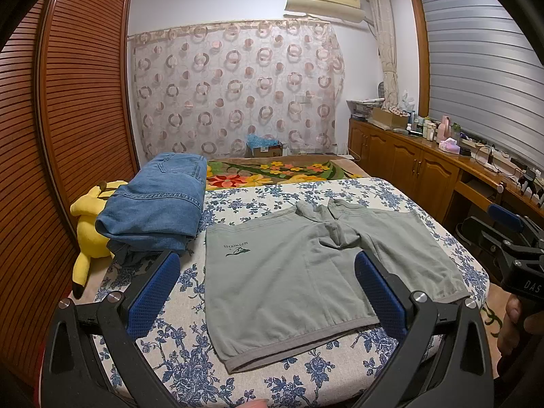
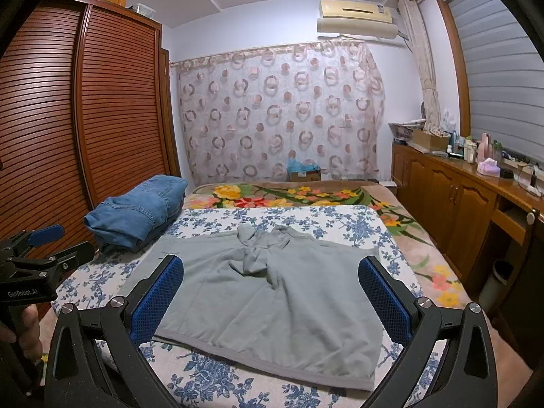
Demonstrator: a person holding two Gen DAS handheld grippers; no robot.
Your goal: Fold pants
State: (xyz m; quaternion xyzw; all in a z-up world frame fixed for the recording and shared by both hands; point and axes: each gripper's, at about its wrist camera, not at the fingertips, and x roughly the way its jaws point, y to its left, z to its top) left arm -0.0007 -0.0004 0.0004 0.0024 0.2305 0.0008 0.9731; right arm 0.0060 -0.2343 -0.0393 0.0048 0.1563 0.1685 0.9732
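Observation:
Grey-green shorts (image 1: 306, 272) lie spread flat on the blue-flowered sheet (image 1: 190, 367), leg hems toward me, the waist bunched at the far side. They also show in the right wrist view (image 2: 272, 292). My left gripper (image 1: 267, 292) is open and empty, hovering above the near hem of the left leg. My right gripper (image 2: 272, 292) is open and empty, above the near hem of the right leg. Each gripper shows at the edge of the other's view: the right one (image 1: 510, 238), the left one (image 2: 37, 255).
A pile of folded blue jeans (image 1: 156, 204) lies on the bed at the left, next to a yellow plush toy (image 1: 90, 224). A flowered blanket (image 1: 278, 170) covers the far bed. A slatted wardrobe (image 1: 68, 102) stands left, wooden cabinets (image 1: 408, 159) right.

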